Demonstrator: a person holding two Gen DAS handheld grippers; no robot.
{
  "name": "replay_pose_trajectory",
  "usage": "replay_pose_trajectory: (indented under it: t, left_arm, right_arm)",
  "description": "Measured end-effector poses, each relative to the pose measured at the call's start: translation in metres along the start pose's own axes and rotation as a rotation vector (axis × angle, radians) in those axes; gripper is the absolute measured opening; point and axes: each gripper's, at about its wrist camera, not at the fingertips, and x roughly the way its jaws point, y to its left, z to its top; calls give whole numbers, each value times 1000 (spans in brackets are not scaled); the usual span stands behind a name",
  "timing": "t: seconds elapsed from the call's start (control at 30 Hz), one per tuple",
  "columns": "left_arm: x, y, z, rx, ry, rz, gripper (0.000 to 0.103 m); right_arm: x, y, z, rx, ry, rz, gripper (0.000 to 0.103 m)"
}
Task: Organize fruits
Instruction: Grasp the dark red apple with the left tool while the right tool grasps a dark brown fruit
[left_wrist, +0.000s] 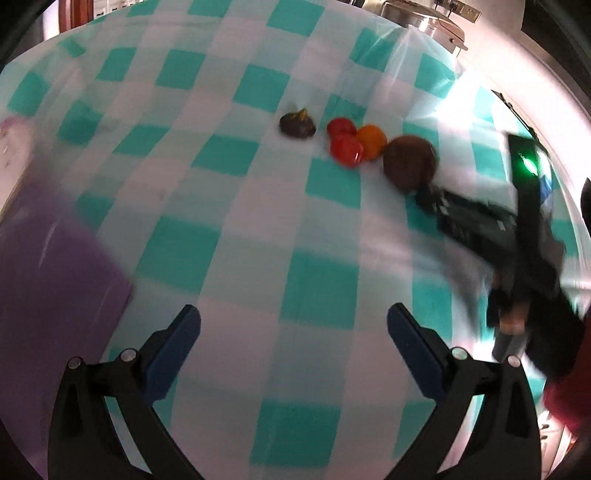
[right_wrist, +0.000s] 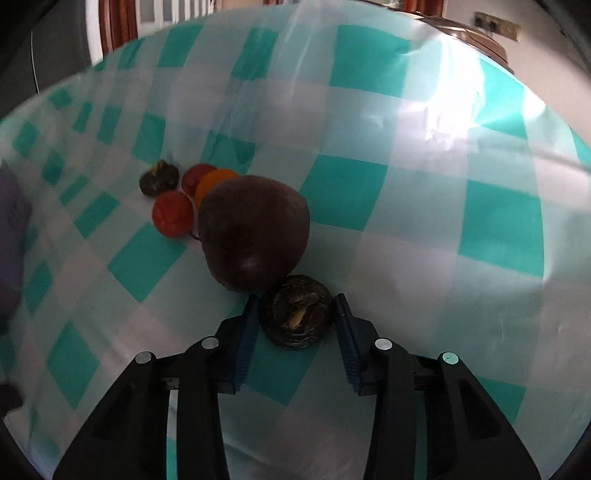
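Teal-and-white checked cloth (right_wrist: 424, 184), smooth and faintly creased, covers your table. Landmark: large dark maroon fruit (right_wrist: 255, 232), rounded, matte. Touching its near side sits a small dark wrinkled fruit (right_wrist: 297, 317), flattened, cut face up, pinched between your right gripper's (right_wrist: 295, 325) blue pads. Beyond the landmark: two glossy red fruits (right_wrist: 173, 214), one orange fruit (right_wrist: 212, 182). Your left gripper (left_wrist: 293, 332) is spread, empty.

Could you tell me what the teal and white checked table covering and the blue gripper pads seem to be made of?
Teal and white checked table covering: probably glossy plastic sheeting; it shows bright glare and sharp creases. Blue pads on the left gripper: likely matte rubber or foam, with no shine.
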Motion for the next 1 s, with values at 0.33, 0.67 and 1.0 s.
replay_pose_trajectory:
  t: [0.33, 0.67, 1.0]
  left_arm:
    - [57, -46, 71, -169, 4, -177, 101]
    - [114, -98, 100, -152, -20, -196, 101]
    - [129, -118, 113, 17, -69, -191, 68]
  right_arm:
    - [-67, 8, -66, 76, -21, 20, 40]
    - [-80, 21, -108, 122, 17, 76, 40]
    - [-88, 15, -115, 134, -3, 79, 40]
